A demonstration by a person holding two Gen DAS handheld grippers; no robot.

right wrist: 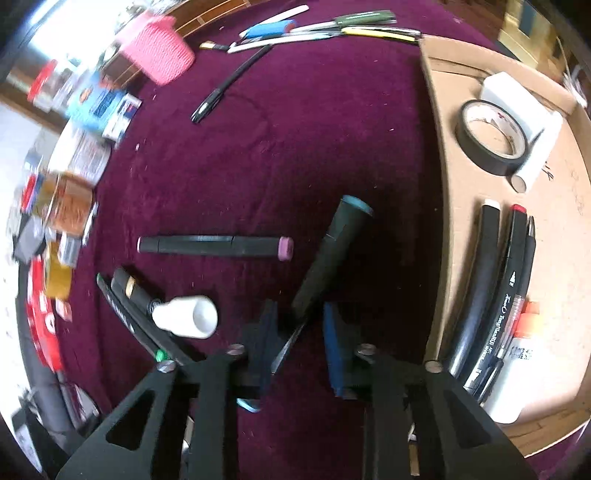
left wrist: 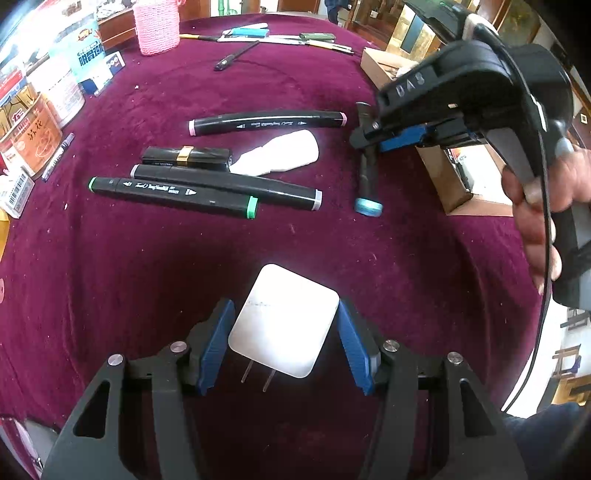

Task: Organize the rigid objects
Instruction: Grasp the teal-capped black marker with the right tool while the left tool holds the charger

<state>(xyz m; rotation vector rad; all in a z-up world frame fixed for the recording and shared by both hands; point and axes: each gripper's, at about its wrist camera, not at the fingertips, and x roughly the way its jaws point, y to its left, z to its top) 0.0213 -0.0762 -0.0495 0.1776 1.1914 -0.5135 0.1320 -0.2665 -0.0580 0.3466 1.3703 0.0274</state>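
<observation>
Right tool (left wrist: 364, 142) pinched on blue-capped marker (left wrist: 369, 181), marker held tilted above bench (left wrist: 258, 85), cardboard box (right wrist: 436, 122) at 3 o'clock, left tool (left wrist: 284, 347) spread around white charger (left wrist: 284, 319)

A: What covers the counter (left wrist: 110, 258)?

B: Maroon cloth. A pink-capped marker (left wrist: 267, 123), a grey-capped marker (left wrist: 225, 181) and a green-capped marker (left wrist: 171, 192) lie on it, beside a white bottle (left wrist: 277, 153).

A: And at the edges?

B: A pink basket (left wrist: 157, 26) far back, a cardboard box (right wrist: 461, 74) to the right.
</observation>
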